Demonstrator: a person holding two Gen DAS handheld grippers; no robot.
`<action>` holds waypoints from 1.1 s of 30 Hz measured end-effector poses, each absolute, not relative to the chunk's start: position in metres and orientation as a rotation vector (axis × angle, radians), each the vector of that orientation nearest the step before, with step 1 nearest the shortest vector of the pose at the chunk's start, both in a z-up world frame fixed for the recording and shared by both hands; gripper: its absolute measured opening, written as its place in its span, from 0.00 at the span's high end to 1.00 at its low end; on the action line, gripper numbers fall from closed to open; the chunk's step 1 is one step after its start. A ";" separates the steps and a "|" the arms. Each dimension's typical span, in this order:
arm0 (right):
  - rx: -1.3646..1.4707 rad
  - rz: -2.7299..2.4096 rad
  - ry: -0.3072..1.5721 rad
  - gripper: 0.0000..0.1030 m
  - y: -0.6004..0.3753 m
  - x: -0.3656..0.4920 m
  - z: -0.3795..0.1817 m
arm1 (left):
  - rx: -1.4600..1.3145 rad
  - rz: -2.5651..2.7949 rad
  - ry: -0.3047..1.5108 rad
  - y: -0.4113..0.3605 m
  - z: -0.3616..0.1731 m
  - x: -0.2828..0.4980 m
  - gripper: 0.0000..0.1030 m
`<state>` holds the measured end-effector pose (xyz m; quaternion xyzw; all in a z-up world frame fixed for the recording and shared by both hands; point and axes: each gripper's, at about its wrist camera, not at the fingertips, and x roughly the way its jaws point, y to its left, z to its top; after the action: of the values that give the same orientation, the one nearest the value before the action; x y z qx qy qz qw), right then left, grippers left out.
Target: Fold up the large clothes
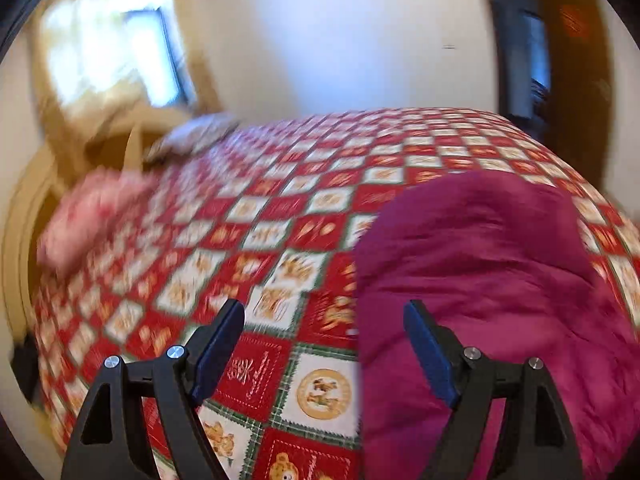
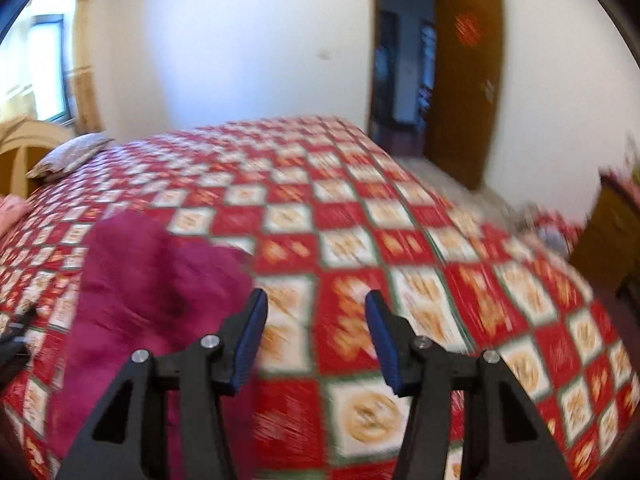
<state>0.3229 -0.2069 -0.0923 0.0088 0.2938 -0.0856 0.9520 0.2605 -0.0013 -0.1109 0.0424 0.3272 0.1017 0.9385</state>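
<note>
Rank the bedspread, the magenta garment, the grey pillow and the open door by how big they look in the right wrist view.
1. bedspread
2. magenta garment, though it lies near the camera
3. open door
4. grey pillow, far off, so it looks smallest

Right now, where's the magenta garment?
The magenta garment lies on the checked bedspread, lower right in the left wrist view, lower left in the right wrist view, in neither gripper.

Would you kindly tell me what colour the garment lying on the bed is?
Magenta garment, clearest in the left wrist view.
</note>
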 end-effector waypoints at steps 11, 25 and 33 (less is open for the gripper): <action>-0.113 -0.053 0.662 0.57 -0.090 0.397 -0.091 | -0.055 0.230 0.698 0.011 -0.132 0.301 0.20; 0.023 -0.148 0.732 0.63 -0.164 0.381 -0.133 | 0.179 0.114 0.658 -0.071 -0.144 0.321 0.20; 0.063 -0.073 0.743 0.76 -0.158 0.399 -0.159 | 0.162 0.101 0.697 -0.074 -0.143 0.338 0.20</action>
<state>0.3993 -0.1577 -0.1586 0.0306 0.3629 -0.0358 0.9306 0.3378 -0.0735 -0.1431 0.0793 0.3409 0.0494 0.9355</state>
